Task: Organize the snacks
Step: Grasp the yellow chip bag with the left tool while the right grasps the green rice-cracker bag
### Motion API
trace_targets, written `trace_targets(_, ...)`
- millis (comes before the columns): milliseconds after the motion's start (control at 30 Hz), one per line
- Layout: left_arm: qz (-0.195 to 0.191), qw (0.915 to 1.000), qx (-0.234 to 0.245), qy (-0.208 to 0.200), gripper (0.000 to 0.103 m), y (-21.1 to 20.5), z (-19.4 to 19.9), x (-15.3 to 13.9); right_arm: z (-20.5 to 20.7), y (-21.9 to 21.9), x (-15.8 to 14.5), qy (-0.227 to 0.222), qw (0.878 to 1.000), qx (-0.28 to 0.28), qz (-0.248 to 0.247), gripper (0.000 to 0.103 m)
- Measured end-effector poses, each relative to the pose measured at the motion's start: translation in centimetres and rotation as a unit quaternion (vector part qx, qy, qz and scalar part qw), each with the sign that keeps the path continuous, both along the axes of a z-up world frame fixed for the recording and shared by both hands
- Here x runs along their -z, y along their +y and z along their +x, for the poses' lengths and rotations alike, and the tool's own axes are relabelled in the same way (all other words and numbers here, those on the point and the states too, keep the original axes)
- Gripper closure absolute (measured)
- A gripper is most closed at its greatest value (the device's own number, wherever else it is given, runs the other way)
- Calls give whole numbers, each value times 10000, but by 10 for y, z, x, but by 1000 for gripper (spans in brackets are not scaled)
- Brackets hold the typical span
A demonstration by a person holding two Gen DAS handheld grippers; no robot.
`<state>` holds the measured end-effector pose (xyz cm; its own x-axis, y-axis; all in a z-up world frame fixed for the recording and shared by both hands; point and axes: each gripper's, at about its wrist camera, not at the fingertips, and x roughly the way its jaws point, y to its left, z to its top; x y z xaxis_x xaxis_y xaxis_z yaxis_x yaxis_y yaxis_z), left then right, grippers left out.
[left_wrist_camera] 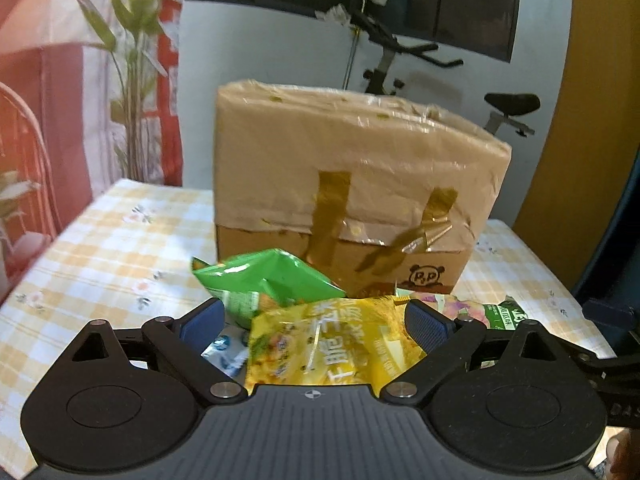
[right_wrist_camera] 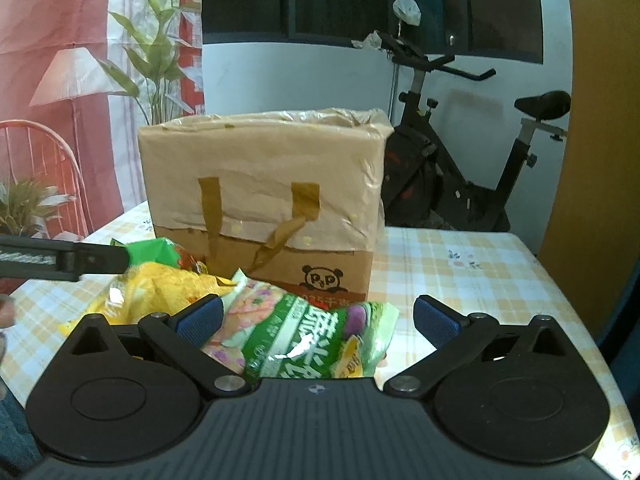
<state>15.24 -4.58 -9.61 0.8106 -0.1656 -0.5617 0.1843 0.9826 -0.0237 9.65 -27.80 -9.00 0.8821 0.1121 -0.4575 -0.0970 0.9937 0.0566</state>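
Nearest, left view: left tongs (left_wrist_camera: 316,322), jaws spread wide, nothing pinched; yellow packet (left_wrist_camera: 320,350) lies between the blue pads (left_wrist_camera: 426,326), whether the pads touch it I cannot tell.
Nearest, right view: right tongs (right_wrist_camera: 316,320), jaws spread wide, nothing pinched; green-and-pink packet (right_wrist_camera: 304,340) lies between them, closer to the left pad.
Just beyond, left: green packet (left_wrist_camera: 264,278), puffed, leaning toward the box front; a blue-and-white wrapper (left_wrist_camera: 226,350) shows beneath the yellow one.
Snack pile: all packets heaped together on the checked tabletop (left_wrist_camera: 104,248), just in front of the box.
Further: cardboard box (right_wrist_camera: 260,204), upright, lined with a tan bag taped over its rim, top open; contents hidden.
Farthest: exercise bike (right_wrist_camera: 460,168), plant (right_wrist_camera: 160,52), red chair (right_wrist_camera: 36,156).
Step in hand: by my judgement, approach to pick up; no packet is lifted yet.
Next move calls for: closing each pair of tongs on its packet gently, since the bags look air-filled and slippery, then lifting clear of the tall rim before release.
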Motion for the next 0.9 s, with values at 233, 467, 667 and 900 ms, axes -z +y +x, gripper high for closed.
trace_targets(233, 83, 9991, 135, 401, 5, -15, 12, 20, 2, -18, 11, 125, 9994, -17, 310, 0)
trace_targets(467, 265, 9980, 293, 491, 13, -21, 9, 29, 5, -18, 16, 205, 9989, -80, 423, 0)
trace_targets(667, 306, 9992, 245, 116, 26, -17, -7, 12, 7, -18, 22, 308, 9982, -146, 501, 0)
trace_targets(900, 254, 9993, 52, -278, 27, -12, -22, -3, 14, -23, 29, 514, 9936, -179, 991, 0)
